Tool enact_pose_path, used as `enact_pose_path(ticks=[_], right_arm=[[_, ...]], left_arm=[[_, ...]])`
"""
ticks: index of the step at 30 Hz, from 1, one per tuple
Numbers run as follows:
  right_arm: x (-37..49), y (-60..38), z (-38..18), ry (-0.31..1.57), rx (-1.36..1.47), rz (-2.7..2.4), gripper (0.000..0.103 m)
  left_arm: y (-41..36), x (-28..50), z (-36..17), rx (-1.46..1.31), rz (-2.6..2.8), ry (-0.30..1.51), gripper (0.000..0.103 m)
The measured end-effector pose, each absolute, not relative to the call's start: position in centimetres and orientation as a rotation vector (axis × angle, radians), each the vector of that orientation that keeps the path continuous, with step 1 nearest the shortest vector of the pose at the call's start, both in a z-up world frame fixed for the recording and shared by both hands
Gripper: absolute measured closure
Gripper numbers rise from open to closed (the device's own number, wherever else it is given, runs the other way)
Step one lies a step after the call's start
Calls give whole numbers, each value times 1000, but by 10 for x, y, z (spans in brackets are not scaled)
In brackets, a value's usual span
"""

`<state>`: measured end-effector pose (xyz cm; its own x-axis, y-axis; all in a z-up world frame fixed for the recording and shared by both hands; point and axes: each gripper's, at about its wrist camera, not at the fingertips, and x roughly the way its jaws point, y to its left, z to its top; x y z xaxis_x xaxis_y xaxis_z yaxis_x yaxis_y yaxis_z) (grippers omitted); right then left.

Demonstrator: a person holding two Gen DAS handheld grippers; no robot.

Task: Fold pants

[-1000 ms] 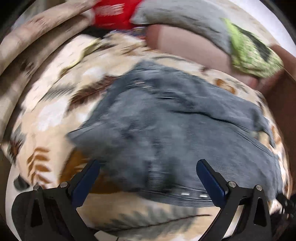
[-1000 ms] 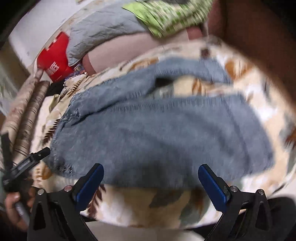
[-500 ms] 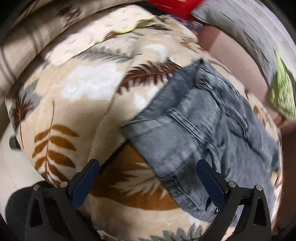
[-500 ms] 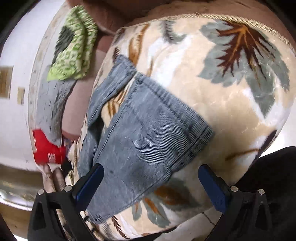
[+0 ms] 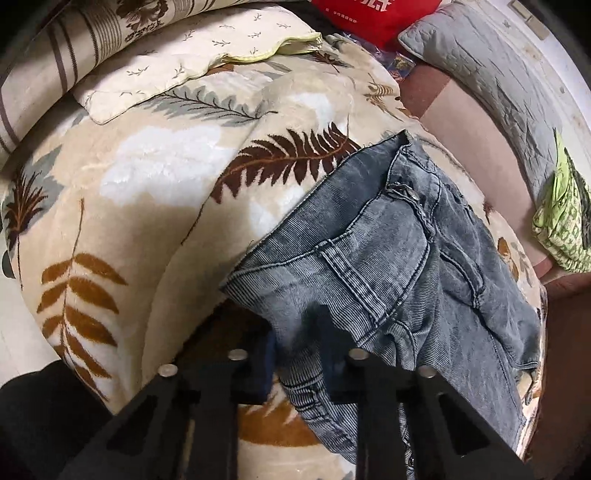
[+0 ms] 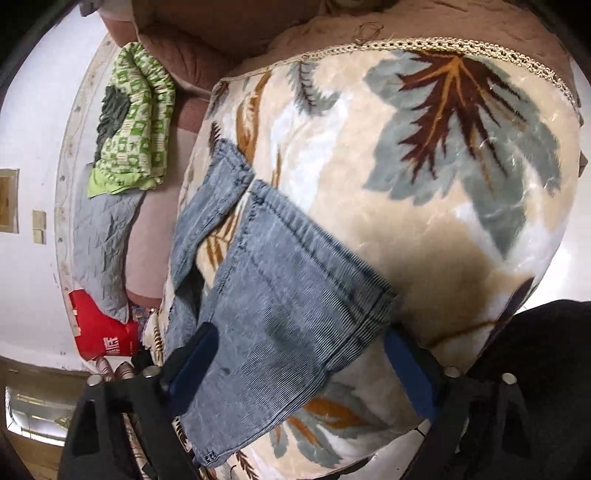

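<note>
Grey-blue denim pants (image 5: 388, 258) lie flat on a cream blanket with a leaf print (image 5: 147, 184). In the left wrist view the waist corner with a pocket is nearest. My left gripper (image 5: 297, 343) is closing its jaws, and the waistband edge is pinched between the two dark fingers. In the right wrist view the pants (image 6: 288, 288) show a leg end with its hem on the blanket (image 6: 424, 147). My right gripper (image 6: 299, 354) straddles that leg end. Its jaws are closing but still stand wide, with the blue pads apart from the denim on both sides.
A red bag (image 5: 369, 14), a grey quilted pillow (image 5: 480, 55) and a green patterned cloth (image 5: 561, 221) lie along the far side. A cream pillow (image 5: 166, 62) and a striped cushion (image 5: 55, 44) sit at the left. A person's dark clothing (image 6: 535, 350) is at the blanket's near edge.
Both grippers swung out to opposite ends of the pants and rolled. The left jaws went from wide open to pinched on the waistband. The right jaws narrowed slightly around the leg end.
</note>
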<state>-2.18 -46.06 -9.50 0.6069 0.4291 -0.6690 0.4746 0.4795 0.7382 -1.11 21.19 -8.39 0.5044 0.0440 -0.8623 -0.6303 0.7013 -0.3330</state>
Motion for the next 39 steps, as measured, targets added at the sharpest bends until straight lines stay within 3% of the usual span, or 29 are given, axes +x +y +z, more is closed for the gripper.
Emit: enact_pose_path(ticks=[2,3,5,6,10,15,18,20,22,24,25,26,29,32,34,36,38,39], right_arm=[[-16,-464,-96,982,1110,-39,19],[-12,-464,-95,992,1086,-49,27],[-8,-467,-92,1005,1043,-80,60],[-5,-468,-92,1011,1025,-87,83],[14,-466,-83,1044,886,-68,85],[16,-449,-13,909,640,-33,85],[10,-452,-3,880,543,-90,82],[16,-461,-29,975,519,-131,72],[20,-475,-70,1112,550,-199,48],[12,-481,-70,1071,559,-186,40],[7,-483,-62,1044,541,-222,33],[3,-483,-55,1017,535,-243,33],[-7,-480,-21,897,573,-155,32],[-3,-459,-6,849,585,32,24],[8,-452,-27,918,612,92,22],[22,-459,-67,1088,650,32,22],[22,-462,-74,1085,679,35,23],[24,-461,-65,1090,661,31,23]], left_arm=[[212,-11,-82,-683,451,968,92],[211,-10,-80,-670,452,970,93],[209,-11,-76,-644,454,969,96],[208,-10,-73,-629,453,972,96],[205,-16,-51,-578,460,927,98],[195,-55,-8,-583,458,795,100],[178,-75,-15,-544,456,813,99],[177,-74,-35,-550,458,874,97],[182,-74,-56,-574,482,948,97],[187,-76,-55,-582,493,937,90],[186,-77,-46,-547,511,915,80],[186,-77,-37,-520,525,893,67],[174,-76,-6,-463,501,784,47],[155,-62,4,-392,425,751,42],[145,-48,-6,-373,369,783,42],[141,-26,-41,-346,331,892,39],[140,-7,-86,-286,339,1062,37],[139,-10,-82,-268,346,997,37]])
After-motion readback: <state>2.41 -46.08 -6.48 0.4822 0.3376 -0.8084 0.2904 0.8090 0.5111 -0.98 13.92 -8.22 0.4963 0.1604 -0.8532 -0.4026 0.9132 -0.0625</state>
